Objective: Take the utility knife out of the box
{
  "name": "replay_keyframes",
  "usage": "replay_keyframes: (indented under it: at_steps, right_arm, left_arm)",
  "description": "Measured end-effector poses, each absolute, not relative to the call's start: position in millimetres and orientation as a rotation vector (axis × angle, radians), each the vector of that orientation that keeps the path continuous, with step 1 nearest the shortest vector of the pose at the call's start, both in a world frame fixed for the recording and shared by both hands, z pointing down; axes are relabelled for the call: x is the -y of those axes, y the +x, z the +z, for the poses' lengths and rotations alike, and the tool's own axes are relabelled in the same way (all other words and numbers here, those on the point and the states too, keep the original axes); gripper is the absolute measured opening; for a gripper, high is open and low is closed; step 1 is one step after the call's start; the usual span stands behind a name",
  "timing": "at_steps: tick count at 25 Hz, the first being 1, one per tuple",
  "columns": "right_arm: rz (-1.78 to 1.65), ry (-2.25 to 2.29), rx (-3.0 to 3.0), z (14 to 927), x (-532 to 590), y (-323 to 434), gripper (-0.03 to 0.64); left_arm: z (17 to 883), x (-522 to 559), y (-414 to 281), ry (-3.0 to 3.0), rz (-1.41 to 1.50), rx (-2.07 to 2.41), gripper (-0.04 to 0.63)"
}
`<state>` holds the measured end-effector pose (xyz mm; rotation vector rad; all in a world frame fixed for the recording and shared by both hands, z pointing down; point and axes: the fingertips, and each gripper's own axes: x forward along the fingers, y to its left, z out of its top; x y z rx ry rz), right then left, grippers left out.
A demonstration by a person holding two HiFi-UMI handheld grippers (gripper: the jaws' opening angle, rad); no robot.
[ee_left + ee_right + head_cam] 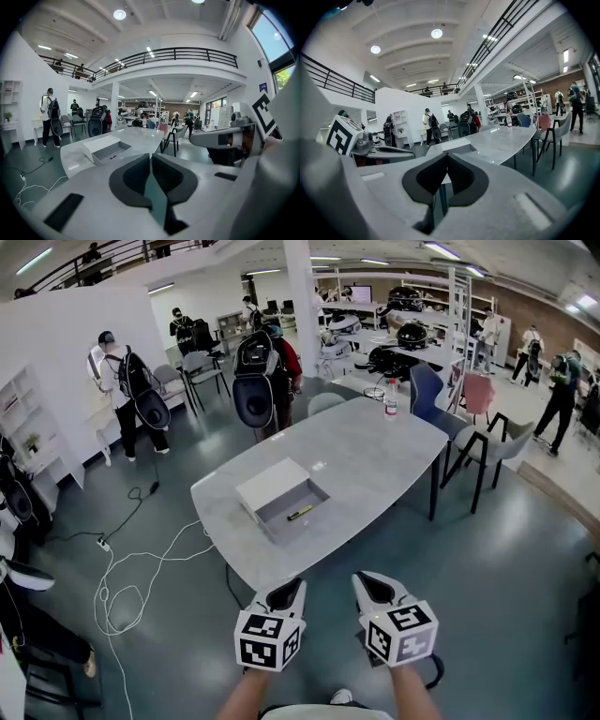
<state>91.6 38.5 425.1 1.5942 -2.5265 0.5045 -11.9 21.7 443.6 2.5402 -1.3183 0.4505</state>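
An open grey box with its white lid beside it lies on the near left part of the grey table. A small dark utility knife with a yellow mark lies inside the box. My left gripper and right gripper hover side by side in front of the table's near edge, short of the box. Both are shut with nothing in them. The left gripper view shows its jaws closed tip to tip, the box and knife ahead. The right gripper looks the same.
A water bottle stands at the table's far end. Chairs stand to the right. White cables trail over the floor on the left. Several people with backpacks stand beyond the table.
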Motion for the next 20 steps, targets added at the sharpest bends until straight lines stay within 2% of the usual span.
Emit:
replay_keyframes:
  at_steps: [20]
  right_arm:
    - [0.526,1.531,2.53,439.1,51.8,100.5,0.005]
  left_arm:
    - [457.9,65.5,-7.5,2.484,0.447,1.368,0.023]
